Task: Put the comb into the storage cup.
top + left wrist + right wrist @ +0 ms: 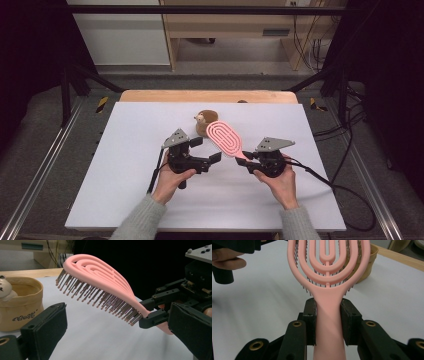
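Note:
A pink hairbrush [225,138] with an open looped back and dark bristles hangs above the white table, head towards the far side. My right gripper [248,155] is shut on its handle [329,322], both pads pressed against the sides. In the left gripper view the pink hairbrush [100,287] shows bristles down, tilted up to the left. My left gripper [206,150] stands open just left of the brush, its jaws wide apart with nothing between them. A small tan fabric basket [203,124] with a little animal figure sits behind the brush head.
The white table top [125,150] has free room on the left, right and front. A wooden edge [210,96] runs along its far side. Black cables [330,185] trail from the right gripper across the table's right edge.

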The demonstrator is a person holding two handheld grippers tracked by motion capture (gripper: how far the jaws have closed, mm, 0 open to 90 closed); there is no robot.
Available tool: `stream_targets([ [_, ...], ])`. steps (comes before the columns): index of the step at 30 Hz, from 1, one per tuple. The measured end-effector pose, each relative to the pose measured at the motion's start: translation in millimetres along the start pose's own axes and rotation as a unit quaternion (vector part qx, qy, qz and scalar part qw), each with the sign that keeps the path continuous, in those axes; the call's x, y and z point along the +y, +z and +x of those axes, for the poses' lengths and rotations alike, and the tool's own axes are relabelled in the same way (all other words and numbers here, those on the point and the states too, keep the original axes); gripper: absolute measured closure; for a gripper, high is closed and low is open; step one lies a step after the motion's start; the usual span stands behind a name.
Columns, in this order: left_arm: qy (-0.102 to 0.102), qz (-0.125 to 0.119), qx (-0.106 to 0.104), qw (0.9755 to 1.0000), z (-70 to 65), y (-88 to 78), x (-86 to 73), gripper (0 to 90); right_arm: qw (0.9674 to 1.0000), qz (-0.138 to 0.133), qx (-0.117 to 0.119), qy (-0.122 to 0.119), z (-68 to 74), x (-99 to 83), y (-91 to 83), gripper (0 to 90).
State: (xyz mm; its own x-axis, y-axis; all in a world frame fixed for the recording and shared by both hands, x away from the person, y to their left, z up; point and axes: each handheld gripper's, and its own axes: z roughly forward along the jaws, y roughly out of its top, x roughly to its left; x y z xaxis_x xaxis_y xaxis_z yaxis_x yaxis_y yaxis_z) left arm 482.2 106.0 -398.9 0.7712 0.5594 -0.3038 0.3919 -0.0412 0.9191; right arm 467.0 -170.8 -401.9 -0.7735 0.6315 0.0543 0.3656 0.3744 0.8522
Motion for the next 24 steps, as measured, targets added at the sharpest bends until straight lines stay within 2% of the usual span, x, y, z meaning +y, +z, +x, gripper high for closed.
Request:
stream_targets([
  [7,-0.005,0.000,0.003,1.0000,-2.0,6.7,2.3,1.9,1.0000,0.000,0.001,-0.001,0.7,0.3,0.3,69.3],
  [14,-0.021,0.001,0.004,0.9998,-2.2,15.0,4.2,2.0,1.0000,-0.003,0.001,-0.001,1.3,0.8,-0.6,69.3],
  [24,-0.038,0.006,0.007,0.9992,-4.7,26.7,4.8,6.6,1.0000,-0.008,0.002,-0.001,1.8,1.5,-2.0,69.3],
])
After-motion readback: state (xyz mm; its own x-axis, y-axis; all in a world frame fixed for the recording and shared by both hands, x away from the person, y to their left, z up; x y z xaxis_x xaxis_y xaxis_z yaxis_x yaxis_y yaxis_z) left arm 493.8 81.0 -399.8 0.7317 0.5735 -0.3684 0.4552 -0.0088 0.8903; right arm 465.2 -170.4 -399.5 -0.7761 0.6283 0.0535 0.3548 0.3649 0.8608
